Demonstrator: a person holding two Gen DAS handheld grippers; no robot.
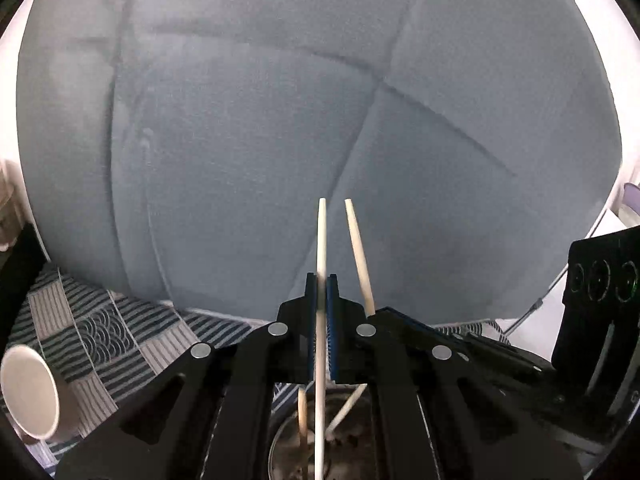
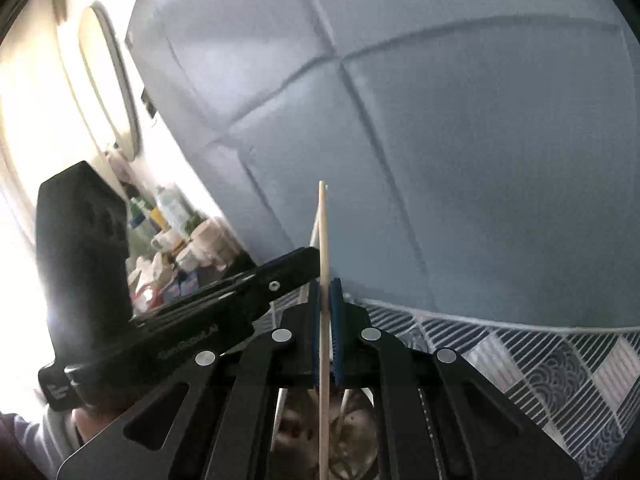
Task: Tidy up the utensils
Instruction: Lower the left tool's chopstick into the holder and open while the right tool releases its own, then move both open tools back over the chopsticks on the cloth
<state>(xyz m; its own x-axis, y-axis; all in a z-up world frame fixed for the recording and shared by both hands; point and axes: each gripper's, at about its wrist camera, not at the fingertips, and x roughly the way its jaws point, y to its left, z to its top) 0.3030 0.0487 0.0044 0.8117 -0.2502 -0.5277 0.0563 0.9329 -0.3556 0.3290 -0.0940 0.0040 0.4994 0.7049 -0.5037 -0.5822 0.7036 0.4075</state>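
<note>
Three chopsticks in left wrist view: one white (image 1: 321,240), one beige (image 1: 359,252), one tan (image 1: 302,412). One glass container (image 1: 288,440). One white cup (image 1: 30,392). One patterned cloth (image 1: 108,332).

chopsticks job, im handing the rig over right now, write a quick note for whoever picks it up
Left gripper: shut on a white chopstick, held upright.
Right gripper: shut on a wooden chopstick, also upright, close beside the left one.
Both sticks run down toward a round container below the grippers; at least one more stick stands in it.
A white cup lies tipped on the patterned cloth.
Left: release both sticks into the container, if that is their place. Whether other utensils remain is out of view.
</note>
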